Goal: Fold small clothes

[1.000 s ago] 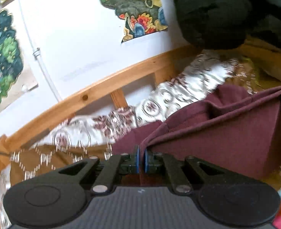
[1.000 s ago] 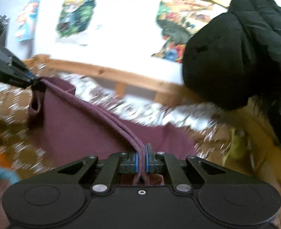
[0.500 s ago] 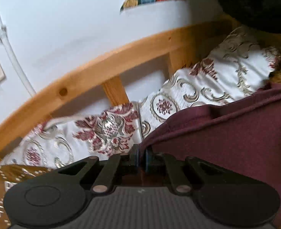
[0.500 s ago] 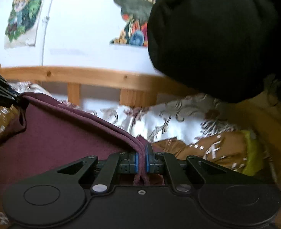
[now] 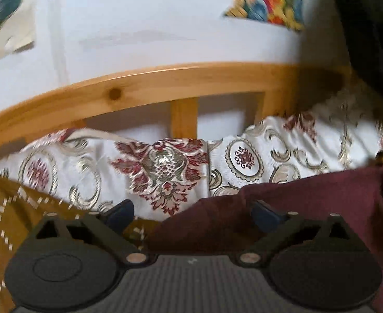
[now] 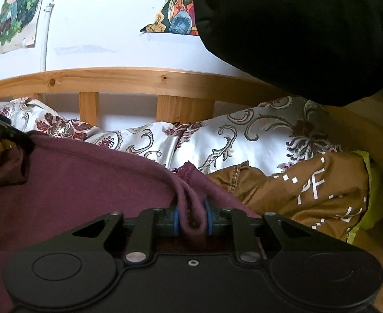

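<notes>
- Two grippers are at work on one maroon garment (image 6: 69, 182), which lies on the brown printed bedcover (image 6: 308, 185), nearer than the wooden bed rail (image 6: 129, 78).
- The left gripper (image 5: 191, 212) has its jaws swinging apart, now very wide; the garment's corner lies loose between and under them, and neither blue pad presses on it.
- The right gripper (image 6: 191, 217) is also opening, but only a little so far; a bunched fold of the garment's edge still sits between its two blue pads, which still touch the cloth on both sides.
- In the right wrist view the left gripper's black finger (image 6: 4, 130) shows at the garment's far left corner.
- One brown bedcover with white letters spreads on both sides of the garment, below the rail.
- Two white pillows with red and grey ornament (image 5: 162, 167) (image 5: 295, 151) lie side by side just in front of the rail, beyond the garment.
- The rail is one curved top bar with two upright slats showing in the right wrist view.
- One black padded jacket (image 6: 295, 31) hangs above the rail's right end.
- Two colourful pictures (image 6: 17, 13) (image 6: 175, 18) are stuck on the white wall behind the rail.
</notes>
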